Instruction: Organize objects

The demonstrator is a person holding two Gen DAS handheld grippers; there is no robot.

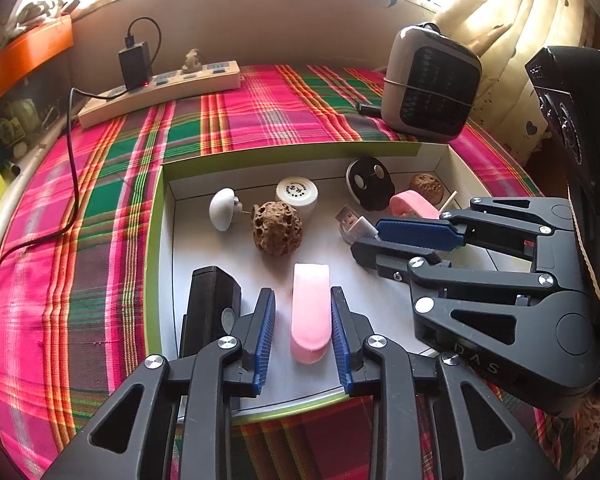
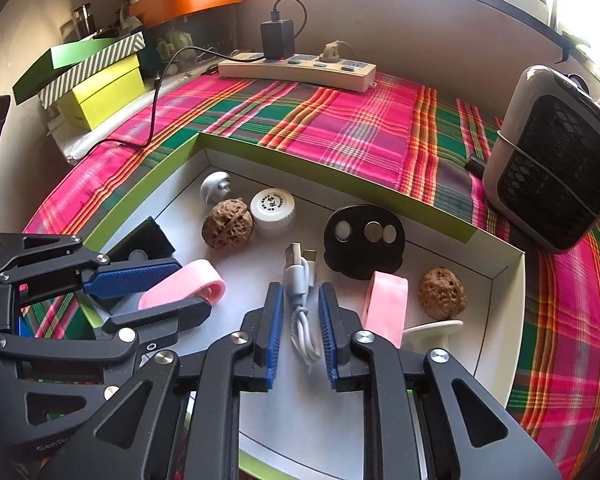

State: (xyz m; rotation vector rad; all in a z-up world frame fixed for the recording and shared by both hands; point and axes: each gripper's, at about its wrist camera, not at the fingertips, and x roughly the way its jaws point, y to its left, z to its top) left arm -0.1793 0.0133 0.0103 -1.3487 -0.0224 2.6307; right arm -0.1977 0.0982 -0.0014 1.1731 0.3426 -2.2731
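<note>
left tongs [image 1: 303, 334] straddle pink clip [image 1: 310, 312], apparently loose.

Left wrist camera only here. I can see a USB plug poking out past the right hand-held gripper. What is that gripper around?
Observer: A coiled white USB cable lies lengthwise between the pads of the right hand-held gripper.
Operator: Are the pads pressing it?
Observer: No, they stand slightly off it on both sides.
Operator: Anything hidden behind that gripper?
Observer: A white stemmed piece lies on its side between a pink clip and a walnut.
</note>
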